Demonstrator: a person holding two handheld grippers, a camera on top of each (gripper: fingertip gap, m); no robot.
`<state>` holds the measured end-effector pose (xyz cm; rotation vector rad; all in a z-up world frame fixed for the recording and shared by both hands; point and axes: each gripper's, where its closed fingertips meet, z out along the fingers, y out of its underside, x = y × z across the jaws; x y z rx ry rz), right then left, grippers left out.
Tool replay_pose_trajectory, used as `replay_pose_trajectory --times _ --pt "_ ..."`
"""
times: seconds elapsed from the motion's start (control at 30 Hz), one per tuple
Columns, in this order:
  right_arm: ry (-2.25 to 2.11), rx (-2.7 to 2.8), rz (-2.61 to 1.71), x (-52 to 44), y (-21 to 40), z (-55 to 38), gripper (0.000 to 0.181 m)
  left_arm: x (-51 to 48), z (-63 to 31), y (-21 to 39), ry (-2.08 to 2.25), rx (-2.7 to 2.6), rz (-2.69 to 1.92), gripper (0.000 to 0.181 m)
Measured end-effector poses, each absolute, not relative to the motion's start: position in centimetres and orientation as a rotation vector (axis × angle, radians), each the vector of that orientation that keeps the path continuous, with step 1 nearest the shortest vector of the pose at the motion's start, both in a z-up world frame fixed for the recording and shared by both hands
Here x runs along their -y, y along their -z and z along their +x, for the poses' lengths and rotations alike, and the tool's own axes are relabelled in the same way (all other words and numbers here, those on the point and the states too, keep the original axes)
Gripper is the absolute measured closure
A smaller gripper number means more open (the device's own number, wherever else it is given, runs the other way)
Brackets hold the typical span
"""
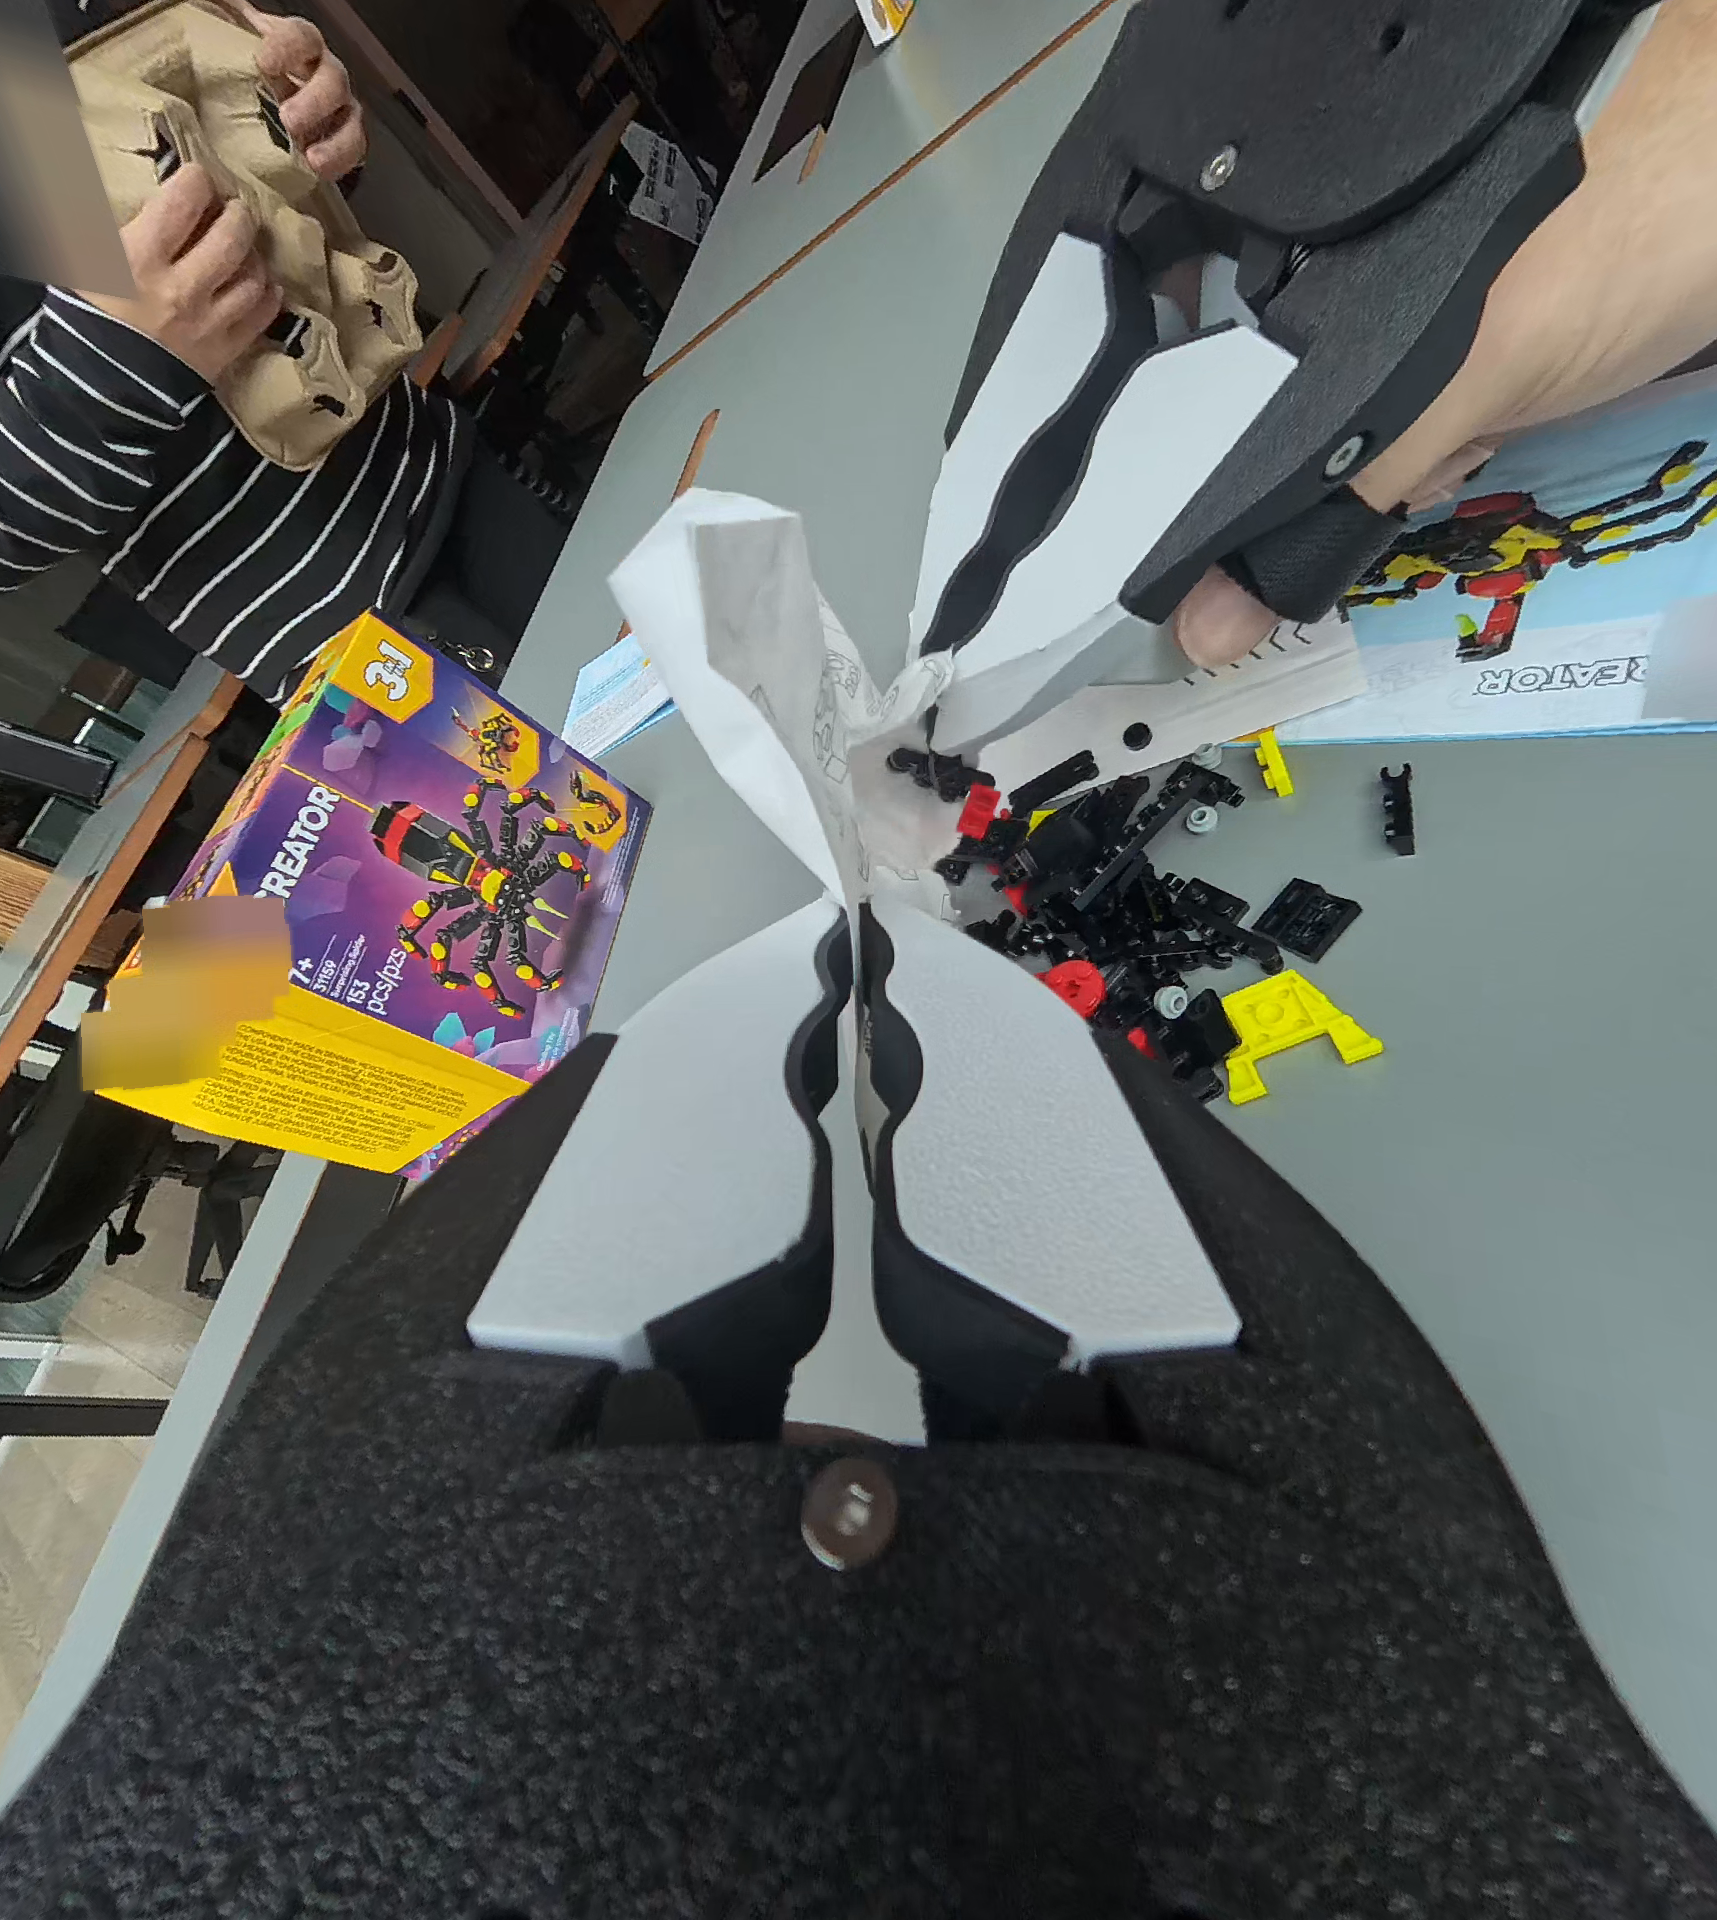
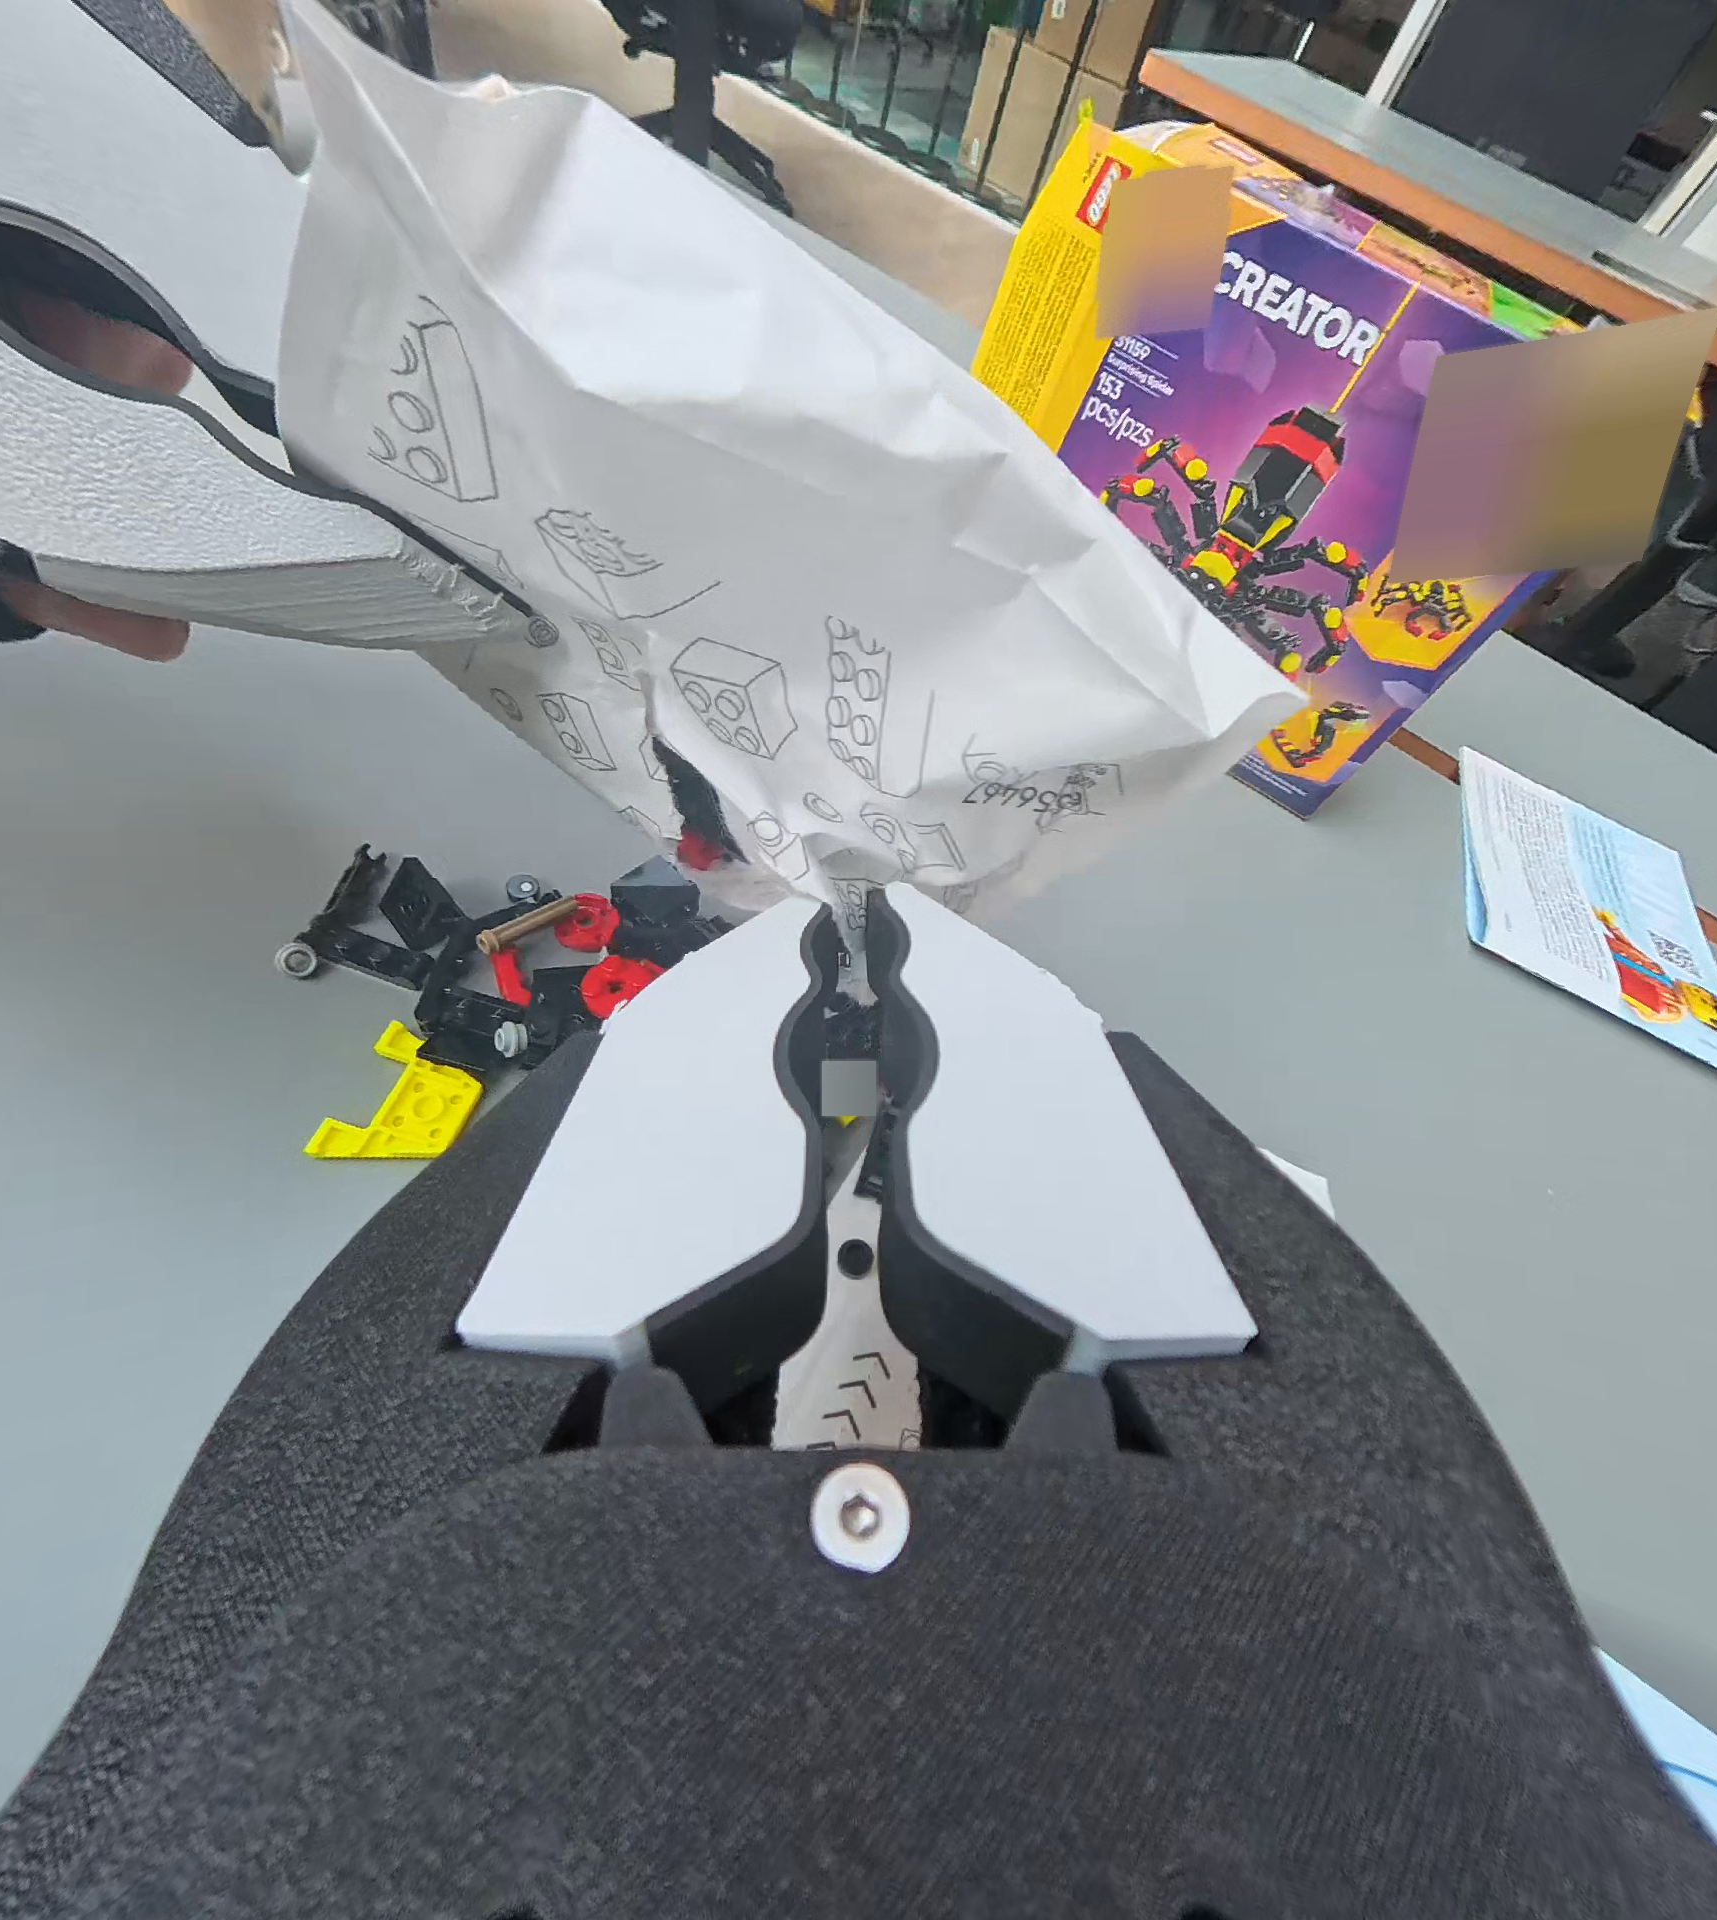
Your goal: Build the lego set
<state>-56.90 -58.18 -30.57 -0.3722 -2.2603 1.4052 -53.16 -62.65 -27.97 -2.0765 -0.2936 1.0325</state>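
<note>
Grey tabletop (image 2: 1456, 1039), wood-edged desks (image 2: 1405, 114) behind, stacked cardboard boxes (image 2: 1030, 94), pale floor (image 1: 54, 1558)

Loose bricks (image 2: 521, 977) and box (image 2: 1280, 499) crowd the table (image 2: 1249, 1039); right side open.

Right tongs (image 2: 852, 920) pinching torn white paper bag (image 2: 688, 499), bricks (image 2: 521, 966) spilled on grey table (image 2: 1249, 1039)

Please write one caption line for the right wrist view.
Both grippers pinch a torn paper bag, spilling bricks onto the table.
</note>
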Motion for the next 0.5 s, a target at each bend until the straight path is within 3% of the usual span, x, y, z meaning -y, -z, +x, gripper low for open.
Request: replay_pose_trajectory --times 0.5 --pt "-1.406 2.31 -0.386 58.09 31.15 -56.78 0.177 62.41 -53.14 27.76 -0.96 0.285 -2.12 0.176"
